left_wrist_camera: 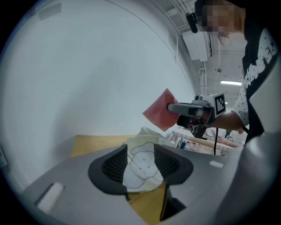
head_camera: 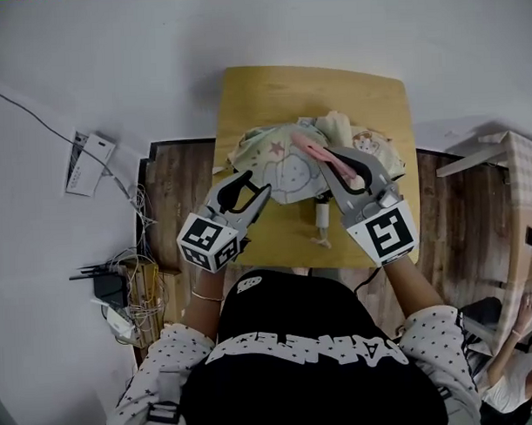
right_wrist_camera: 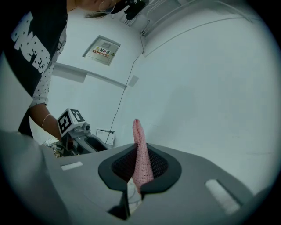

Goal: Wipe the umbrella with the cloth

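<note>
Both are clamped shut: left gripper (left_wrist_camera: 140, 166) on umbrella (head_camera: 280, 170) fabric, right gripper (right_wrist_camera: 139, 170) on the pink cloth (right_wrist_camera: 138, 145), above the table (head_camera: 307, 88).

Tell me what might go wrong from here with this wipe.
1. The left gripper pinches only a thin edge of the umbrella. A hard rub may pull the fabric free.
2. The right gripper holds the cloth as a narrow fold, so its fingers could scrape the canopy.
3. The handle lies near the front edge of the small table. Pushing may slide the umbrella off.
</note>
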Tool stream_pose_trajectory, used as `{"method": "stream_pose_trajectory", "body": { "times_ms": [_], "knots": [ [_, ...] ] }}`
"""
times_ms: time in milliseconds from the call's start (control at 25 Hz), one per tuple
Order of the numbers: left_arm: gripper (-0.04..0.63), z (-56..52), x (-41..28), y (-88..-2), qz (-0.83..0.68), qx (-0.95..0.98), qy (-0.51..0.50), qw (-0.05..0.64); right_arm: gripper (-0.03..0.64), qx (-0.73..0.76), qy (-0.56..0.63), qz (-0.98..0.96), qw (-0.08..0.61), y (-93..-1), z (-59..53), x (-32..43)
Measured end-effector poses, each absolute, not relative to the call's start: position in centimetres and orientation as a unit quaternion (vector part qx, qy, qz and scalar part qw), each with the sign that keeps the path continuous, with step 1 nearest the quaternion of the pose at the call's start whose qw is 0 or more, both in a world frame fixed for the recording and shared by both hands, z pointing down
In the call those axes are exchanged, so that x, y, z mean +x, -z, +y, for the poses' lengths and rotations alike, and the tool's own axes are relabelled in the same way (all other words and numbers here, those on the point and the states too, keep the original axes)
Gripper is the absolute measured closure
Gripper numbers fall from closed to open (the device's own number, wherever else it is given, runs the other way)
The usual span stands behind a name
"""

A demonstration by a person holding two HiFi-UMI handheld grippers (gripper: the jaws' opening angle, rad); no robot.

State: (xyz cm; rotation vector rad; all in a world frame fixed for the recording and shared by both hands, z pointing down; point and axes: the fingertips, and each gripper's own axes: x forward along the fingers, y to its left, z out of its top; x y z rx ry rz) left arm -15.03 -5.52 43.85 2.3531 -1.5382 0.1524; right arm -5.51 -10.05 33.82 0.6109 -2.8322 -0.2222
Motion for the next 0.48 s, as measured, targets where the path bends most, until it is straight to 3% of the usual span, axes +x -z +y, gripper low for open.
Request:
{"method": "stream_pose_trajectory", "body": {
  "times_ms": [480],
  "knots": [
    [0.43,-6.2,-23.0,-47.4,-0.482,0.855,-0.077,0.173,0.583,0.275,0.088,-0.941,0.174,-38.7,-9.4,-14.8]
  ]
}}
